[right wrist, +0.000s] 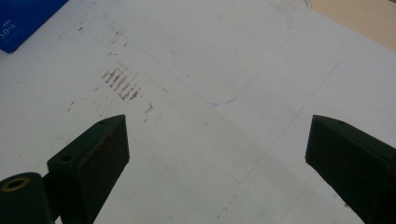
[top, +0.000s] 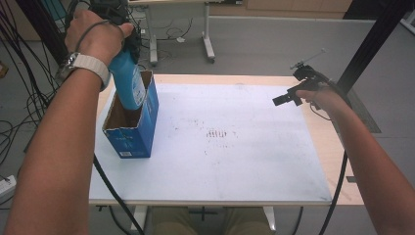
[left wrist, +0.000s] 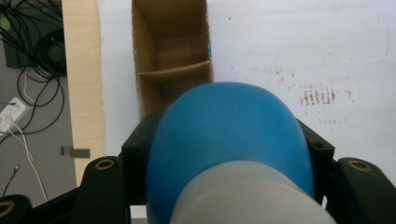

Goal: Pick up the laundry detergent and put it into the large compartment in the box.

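Left claw [left wrist: 224,158] clamped tight, pointing down; right claw [right wrist: 217,154] hovers, jaws wide.

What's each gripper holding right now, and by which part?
The left gripper clamps the blue bottle near its white top end, over the blue box. The right gripper is open, holding nothing.

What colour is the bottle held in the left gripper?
Blue bottle with a whitish band, clearest in the left gripper view.

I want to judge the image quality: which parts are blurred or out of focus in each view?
Left gripper view: the blue bottle is close and soft, while the cardboard box behind is sharper. Right gripper view: the jaws are slightly soft, the white board clear. High view: even light, mild blur overall.
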The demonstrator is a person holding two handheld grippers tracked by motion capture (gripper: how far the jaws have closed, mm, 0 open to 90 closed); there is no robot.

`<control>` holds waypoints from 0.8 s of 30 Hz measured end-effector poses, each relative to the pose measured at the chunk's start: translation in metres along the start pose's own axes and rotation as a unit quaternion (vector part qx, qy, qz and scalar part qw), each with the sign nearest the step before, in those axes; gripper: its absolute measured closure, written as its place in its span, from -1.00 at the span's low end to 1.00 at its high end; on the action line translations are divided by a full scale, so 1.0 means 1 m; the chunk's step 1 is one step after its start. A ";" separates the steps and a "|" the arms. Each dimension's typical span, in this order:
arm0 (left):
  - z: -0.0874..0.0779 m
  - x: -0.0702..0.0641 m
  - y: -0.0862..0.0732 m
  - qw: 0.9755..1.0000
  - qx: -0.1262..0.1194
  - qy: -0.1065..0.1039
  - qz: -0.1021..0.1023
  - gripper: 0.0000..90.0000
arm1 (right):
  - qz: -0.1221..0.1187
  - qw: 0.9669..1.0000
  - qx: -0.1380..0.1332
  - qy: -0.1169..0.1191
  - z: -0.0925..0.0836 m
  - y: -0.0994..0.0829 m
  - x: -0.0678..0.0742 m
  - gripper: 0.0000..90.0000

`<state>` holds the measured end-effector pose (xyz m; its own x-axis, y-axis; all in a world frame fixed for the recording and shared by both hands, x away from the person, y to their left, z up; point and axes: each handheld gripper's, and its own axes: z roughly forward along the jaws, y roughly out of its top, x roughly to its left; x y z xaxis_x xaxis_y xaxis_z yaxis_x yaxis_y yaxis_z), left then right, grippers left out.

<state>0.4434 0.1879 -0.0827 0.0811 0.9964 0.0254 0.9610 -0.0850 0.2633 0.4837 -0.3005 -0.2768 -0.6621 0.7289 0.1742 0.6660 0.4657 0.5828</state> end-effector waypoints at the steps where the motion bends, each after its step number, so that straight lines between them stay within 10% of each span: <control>1: 0.001 0.001 0.000 1.000 0.000 0.001 -0.001 -0.13 | 0.001 1.000 0.001 -0.001 0.000 0.000 0.000 -0.86; 24: 0.030 0.021 -0.001 1.000 0.004 0.011 -0.003 -0.13 | 0.004 1.000 0.006 -0.003 0.002 -0.001 0.000 -0.87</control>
<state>0.4523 0.2086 -0.1113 0.0705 0.9965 0.0449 0.9635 -0.0796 0.2555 0.4839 -0.2996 -0.2788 -0.6556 0.7348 0.1740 0.6748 0.4667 0.5716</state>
